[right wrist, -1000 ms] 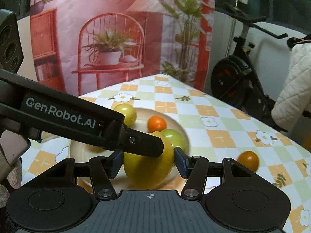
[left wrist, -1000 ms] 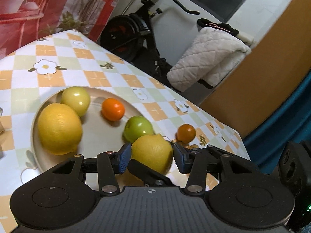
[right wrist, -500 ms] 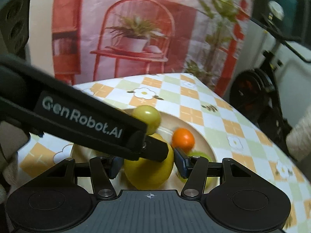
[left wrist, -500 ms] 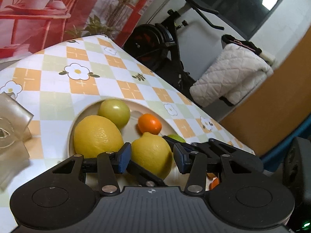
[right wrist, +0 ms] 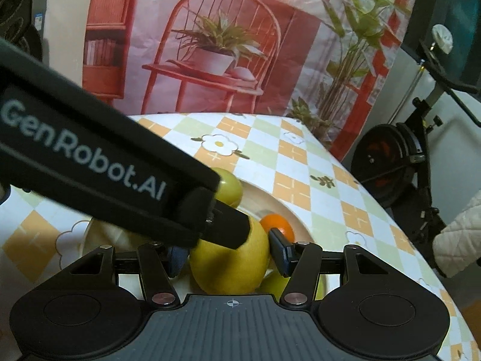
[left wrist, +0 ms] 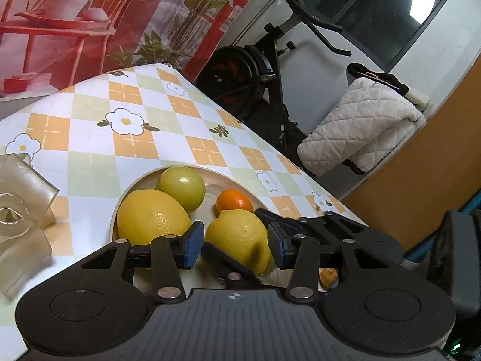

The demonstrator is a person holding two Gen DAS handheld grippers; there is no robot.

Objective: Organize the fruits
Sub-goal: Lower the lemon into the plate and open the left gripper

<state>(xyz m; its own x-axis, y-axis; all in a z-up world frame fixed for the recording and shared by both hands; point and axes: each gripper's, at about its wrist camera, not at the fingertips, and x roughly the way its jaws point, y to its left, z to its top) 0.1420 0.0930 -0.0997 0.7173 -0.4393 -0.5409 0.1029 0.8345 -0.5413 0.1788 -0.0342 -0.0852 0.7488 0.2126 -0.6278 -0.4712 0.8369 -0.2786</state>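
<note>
Lemon (left wrist: 237,240) is what you have in hand, poised just over the near edge of the plate (left wrist: 126,192). It sits between the narrow-set jaws of both tools at once. The right gripper (right wrist: 228,255) looks closed on its flanks. The left gripper (left wrist: 234,243) brackets it just as closely, but a sliver of shadow at one pad means you cannot tell whether it truly presses.

Expect a firm, fairly heavy fruit with waxy, pebbled skin. It rolls easily and can squirt out if pinched near its tapered ends, so hold it across the fat middle.

Crossed fingers are your main obstruction: each tool's finger lies against the lemon where the other wants room.

Close by on the plate lie a second lemon (left wrist: 150,216), a yellow-green fruit (left wrist: 182,186) and a small orange (left wrist: 234,203) just behind your lemon. Another green fruit (right wrist: 273,282) sits under the right jaw. A translucent object (left wrist: 21,198) stands beside the plate.
</note>
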